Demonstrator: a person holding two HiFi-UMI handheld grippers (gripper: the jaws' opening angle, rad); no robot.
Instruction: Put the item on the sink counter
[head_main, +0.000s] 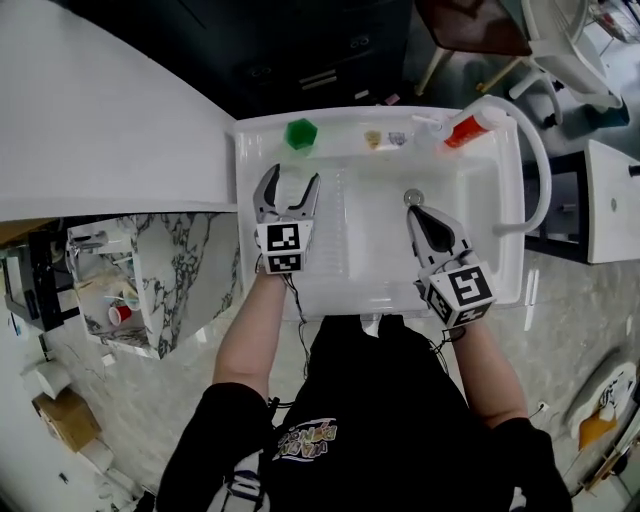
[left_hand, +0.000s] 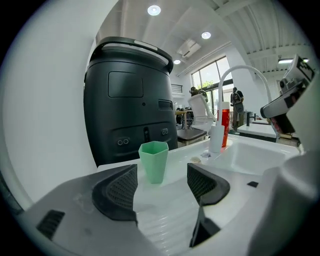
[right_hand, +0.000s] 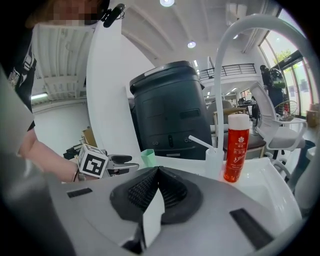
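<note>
Where it stands upright, green cup (left_hand: 153, 162) looks faceted.

— What sort of place is shown here?

— A test hall or laboratory is suggested, not a home. A white sink unit (head_main: 340, 118) is set up free-standing. A high ceiling with round lamps (left_hand: 154, 9) and tall windows (left_hand: 210, 75) is seen. Chairs (head_main: 470, 25), a cardboard box (head_main: 65, 415) and standing people (left_hand: 237, 102) are found around it.
</note>
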